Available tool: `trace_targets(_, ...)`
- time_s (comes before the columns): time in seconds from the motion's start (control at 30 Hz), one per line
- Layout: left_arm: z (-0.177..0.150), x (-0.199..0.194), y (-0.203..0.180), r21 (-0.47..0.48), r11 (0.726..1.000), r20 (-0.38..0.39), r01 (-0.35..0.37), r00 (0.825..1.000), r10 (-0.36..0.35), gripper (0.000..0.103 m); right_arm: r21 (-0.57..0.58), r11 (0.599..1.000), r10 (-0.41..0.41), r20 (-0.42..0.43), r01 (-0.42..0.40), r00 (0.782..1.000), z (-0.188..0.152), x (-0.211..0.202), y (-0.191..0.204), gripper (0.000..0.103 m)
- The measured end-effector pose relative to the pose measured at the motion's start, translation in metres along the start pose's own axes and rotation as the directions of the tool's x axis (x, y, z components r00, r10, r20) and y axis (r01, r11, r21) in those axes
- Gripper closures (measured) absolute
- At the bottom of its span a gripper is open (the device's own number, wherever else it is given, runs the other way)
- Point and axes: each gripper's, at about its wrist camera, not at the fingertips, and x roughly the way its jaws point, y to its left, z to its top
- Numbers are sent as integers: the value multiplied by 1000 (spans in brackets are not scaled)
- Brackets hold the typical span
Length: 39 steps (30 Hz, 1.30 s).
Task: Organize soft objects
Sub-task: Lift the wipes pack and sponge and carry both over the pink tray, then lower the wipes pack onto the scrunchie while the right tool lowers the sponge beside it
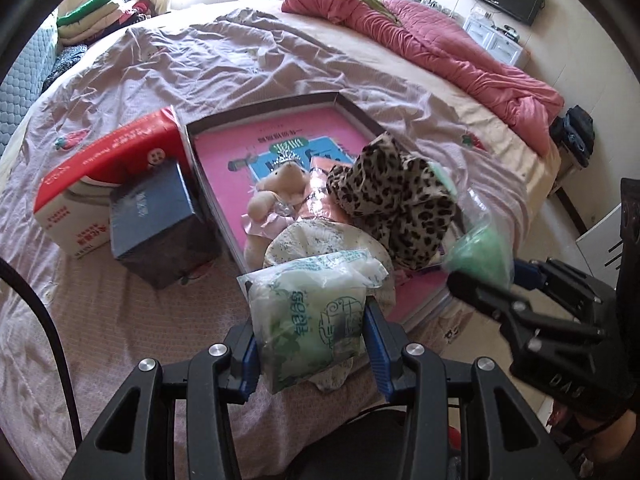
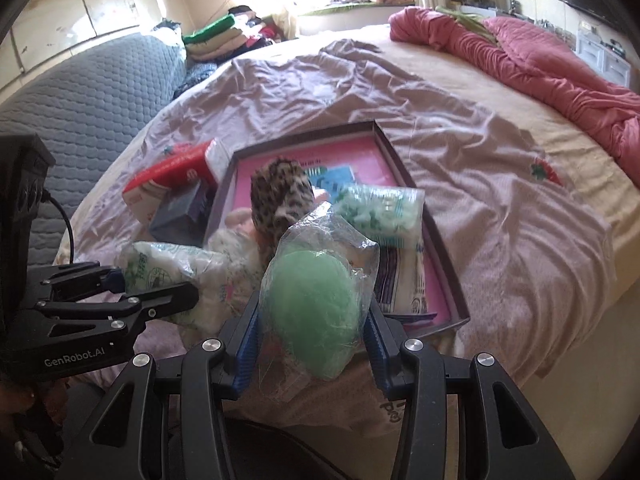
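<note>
Both grippers are holding bagged soft things above the near edge of the bed.

The left gripper (image 1: 312,344) is keeping its fingers partly open and pressing on a clear packet with green print (image 1: 308,316) – it is hanging just before the shallow box (image 1: 280,104) with the pink bottom. The right gripper (image 2: 316,344) is gripping, also partly open, a green sponge in a clear bag (image 2: 312,300). In the box a leopard-print cloth (image 1: 396,200), a small plush toy (image 1: 276,196) and another green-printed packet (image 2: 380,212) are lying – beside it a red-and-white carton (image 1: 104,184) and a dark box (image 1: 156,220) are touching.
</note>
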Motion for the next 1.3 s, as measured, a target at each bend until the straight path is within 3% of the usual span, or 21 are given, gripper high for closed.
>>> trace_targets(0.63,19,32,8,-21,999,-17,27,999,-27,54,-31,999,-17,-80,15,997,-1,62,-5,55)
trace_targets(0.8,18,34,11,-39,998,-19,49,999,-50,52,-32,999,-16,-75,14,997,-2,63,-5,55)
trace_targets(1.0,17,33,7,-20,999,-19,29,999,-29,47,-31,999,-27,-69,25,997,-3,60,-6,54)
trace_targets(1.17,15,32,5,-9,1000,-23,19,1000,-20,44,-23,999,-33,-61,31,998,-4,56,-9,45)
trace_targets(1.3,15,29,3,1,1000,-18,12,1000,-12,40,-22,999,-38,-62,37,997,-5,54,-10,44)
